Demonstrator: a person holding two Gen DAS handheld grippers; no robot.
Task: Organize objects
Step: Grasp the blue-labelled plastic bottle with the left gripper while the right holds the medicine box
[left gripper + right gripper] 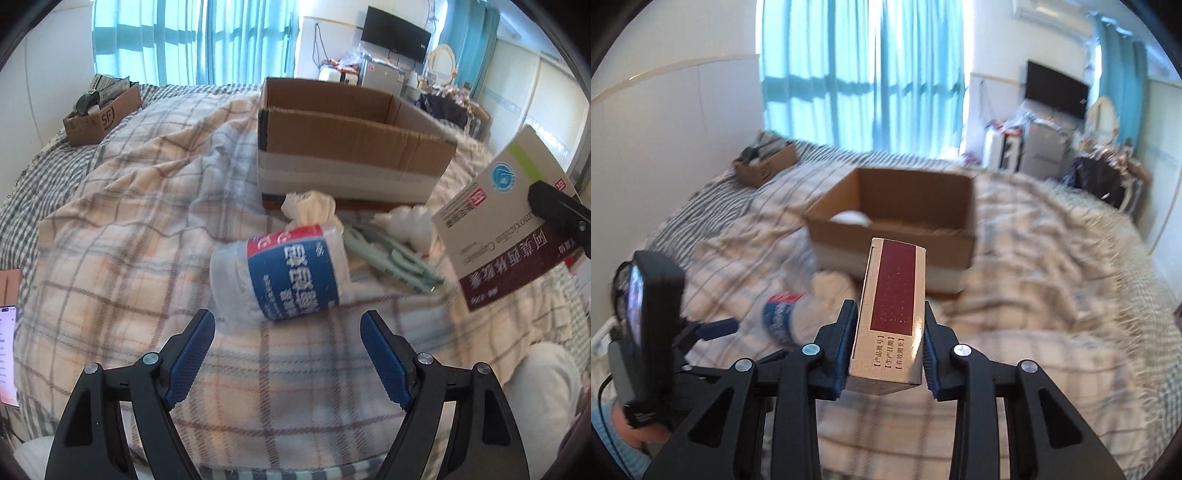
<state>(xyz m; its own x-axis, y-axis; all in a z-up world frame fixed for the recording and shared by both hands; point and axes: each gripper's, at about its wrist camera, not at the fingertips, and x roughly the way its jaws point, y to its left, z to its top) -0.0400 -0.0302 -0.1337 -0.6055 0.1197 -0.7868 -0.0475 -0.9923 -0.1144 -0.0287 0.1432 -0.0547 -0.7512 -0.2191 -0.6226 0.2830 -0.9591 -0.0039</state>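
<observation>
My right gripper (889,314) is shut on a cream and dark-red medicine box (892,314), held above the bed; the same medicine box (509,221) hangs at the right of the left wrist view. An open cardboard box (897,218) sits on the plaid blanket beyond it, with something white inside. My left gripper (286,325) stands open over the blanket, nothing between its fingers. Just ahead of it lies a clear bag with a blue and red label (280,269). Pale green plastic pieces (391,254) and a white wad (406,221) lie to the bag's right.
A smaller cardboard box (99,114) full of items sits at the bed's far left. A phone (7,350) lies at the left edge. A TV (395,35), shelves and clutter stand past the bed. A person's knee (543,384) shows at lower right.
</observation>
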